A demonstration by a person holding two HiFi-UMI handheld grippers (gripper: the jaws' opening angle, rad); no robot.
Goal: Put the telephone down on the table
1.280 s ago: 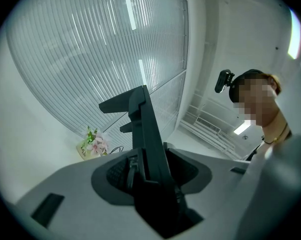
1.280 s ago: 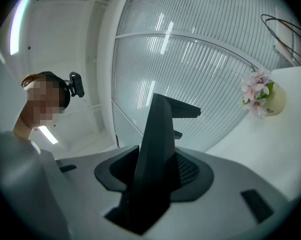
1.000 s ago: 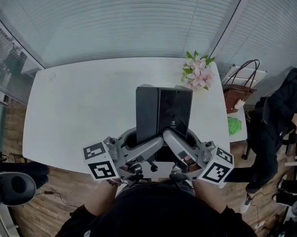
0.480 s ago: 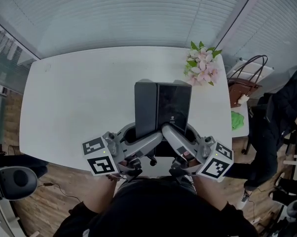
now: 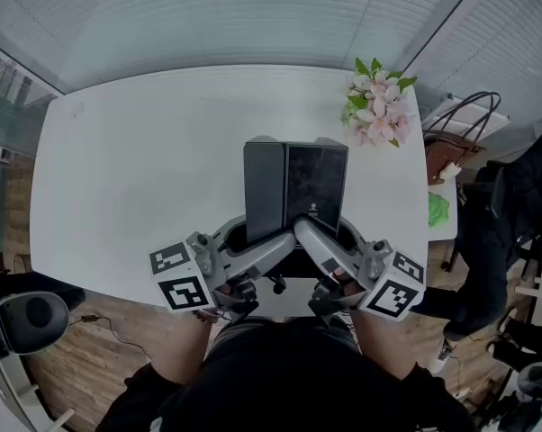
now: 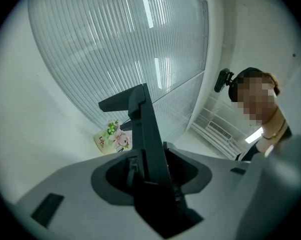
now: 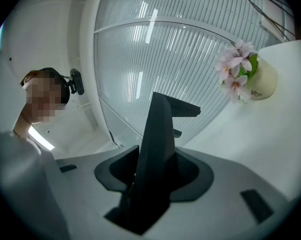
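The black telephone (image 5: 296,192) is a flat slab with a glossy right half, held over the near middle of the white table (image 5: 145,169). My left gripper (image 5: 284,243) is shut on its near edge from the left, and my right gripper (image 5: 309,239) is shut on the same edge just beside it. In the left gripper view the telephone (image 6: 146,144) stands edge-on between the jaws of the left gripper (image 6: 150,184). The right gripper view likewise has the telephone (image 7: 158,134) clamped in the right gripper (image 7: 150,179). Whether the telephone touches the table I cannot tell.
A small vase of pink flowers (image 5: 377,106) stands at the table's far right corner. Beyond the table's right edge are a brown handbag (image 5: 444,151), a green item (image 5: 436,211) and a person in dark clothes (image 5: 523,214). A dark chair (image 5: 28,318) sits lower left.
Both grippers have sunk with the telephone toward the table. In the head view the table and flowers have shifted up and right; the grip is unchanged.
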